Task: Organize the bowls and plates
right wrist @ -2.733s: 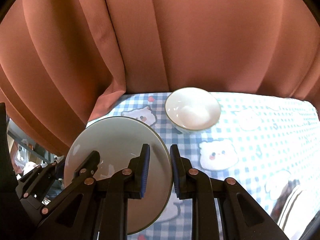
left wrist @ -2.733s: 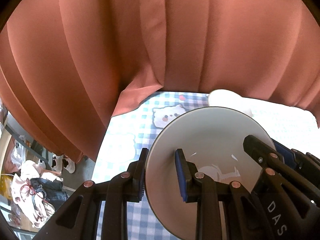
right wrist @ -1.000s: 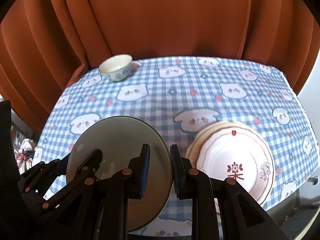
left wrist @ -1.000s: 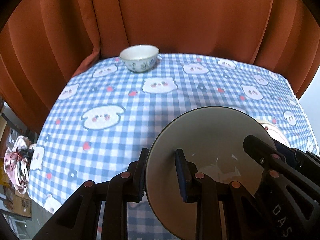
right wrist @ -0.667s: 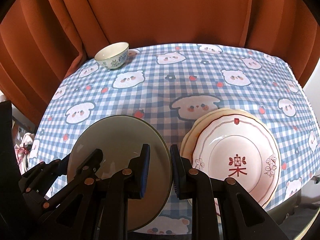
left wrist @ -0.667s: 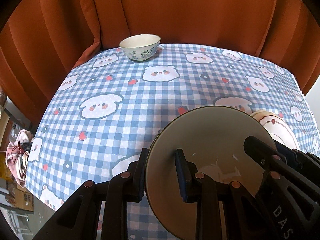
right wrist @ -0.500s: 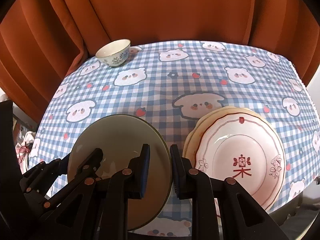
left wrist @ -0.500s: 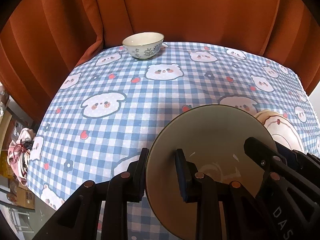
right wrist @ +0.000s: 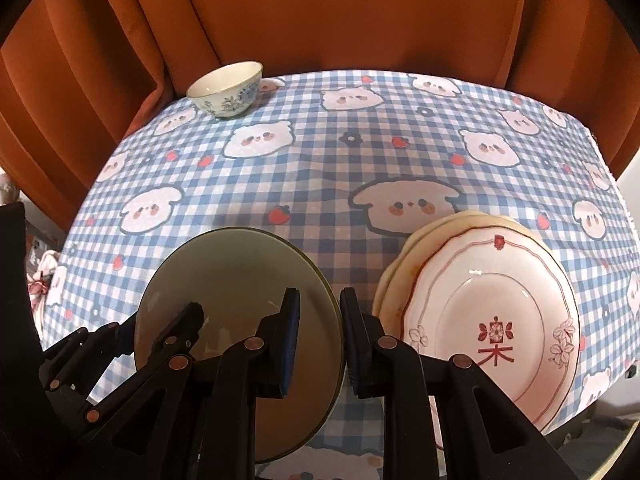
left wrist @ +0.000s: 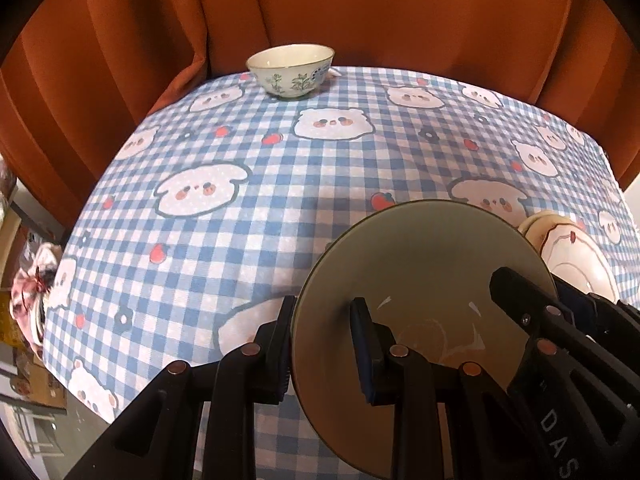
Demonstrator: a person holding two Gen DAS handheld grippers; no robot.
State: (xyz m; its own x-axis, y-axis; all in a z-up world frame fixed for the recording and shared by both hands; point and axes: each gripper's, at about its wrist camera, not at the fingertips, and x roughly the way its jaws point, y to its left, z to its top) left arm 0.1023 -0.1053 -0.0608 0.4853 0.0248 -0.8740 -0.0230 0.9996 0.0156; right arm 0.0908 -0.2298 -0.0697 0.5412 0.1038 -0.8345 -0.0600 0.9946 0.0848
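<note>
Rust-orange curtains [left wrist: 360, 8] backed a worktop [left wrist: 280, 184] in blue bear-print gingham. Both claws, left claw [left wrist: 322, 344] and right claw [right wrist: 319, 332], pinched opposite rims of one grey-green bowl [right wrist: 240, 280] above the cloth, beside stacked pink plates [right wrist: 492, 312]. Likely next: lowering it gently, level. Compared with a second earlier, the cloth looked nearer.

Two bowls [right wrist: 240, 280] [right wrist: 226, 90], one stack of plates [right wrist: 492, 320], two hand-held grippers [left wrist: 320, 344] [right wrist: 319, 336].

Both grippers' fingers [right wrist: 290, 320] seemingly clamp grey plate [right wrist: 236, 276].
</note>
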